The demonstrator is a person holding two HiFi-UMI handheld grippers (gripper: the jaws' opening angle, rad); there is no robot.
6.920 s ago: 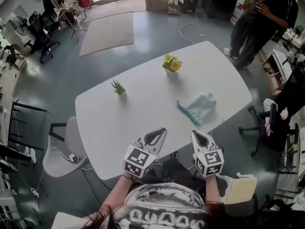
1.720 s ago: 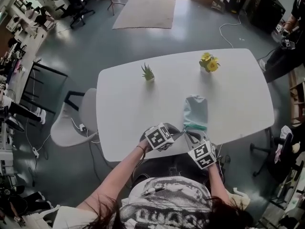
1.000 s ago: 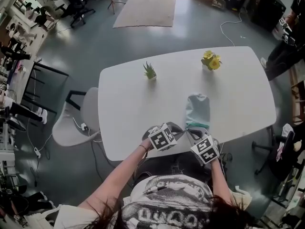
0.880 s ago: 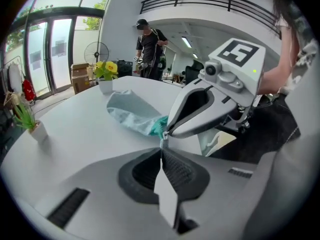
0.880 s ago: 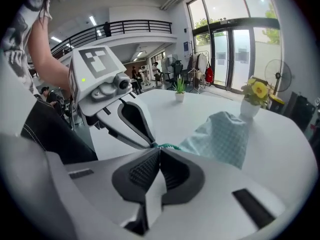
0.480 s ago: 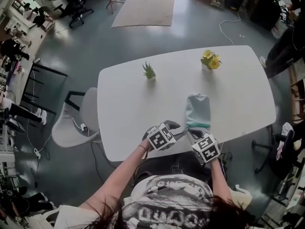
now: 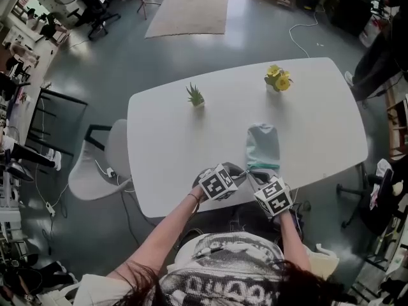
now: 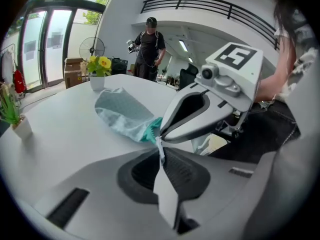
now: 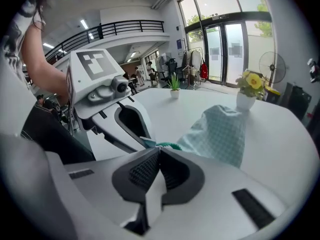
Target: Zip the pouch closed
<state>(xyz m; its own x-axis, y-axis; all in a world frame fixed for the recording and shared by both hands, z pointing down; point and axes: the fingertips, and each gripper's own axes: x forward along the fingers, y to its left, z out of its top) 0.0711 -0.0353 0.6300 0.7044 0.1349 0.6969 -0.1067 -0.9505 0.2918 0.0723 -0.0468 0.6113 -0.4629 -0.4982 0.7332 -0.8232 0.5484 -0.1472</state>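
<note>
Biggest thing here is the white rounded table (image 7: 172,145), with a grey rug (image 7: 188,13) on the floor past its far side and a white chair (image 7: 95,171) tucked at its left edge. A person in dark clothes (image 8: 149,49) stands well back from the table.

The pale green checked fabric pouch (image 7: 262,146) lies flat near the table's near edge, teal zipper end towards the person. Both tools crowd that end, tips almost touching. The left gripper (image 7: 245,170) has just been closing and now pinches the small white zipper pull (image 8: 159,143). The right gripper (image 9: 159,149) has its jaws pressed together on the teal zipper edge.

Beyond the pouch's far end sit yellow flowers in a white pot (image 7: 277,80), apart from it. A small spiky green plant in a white pot (image 7: 195,96) is off to the left.
</note>
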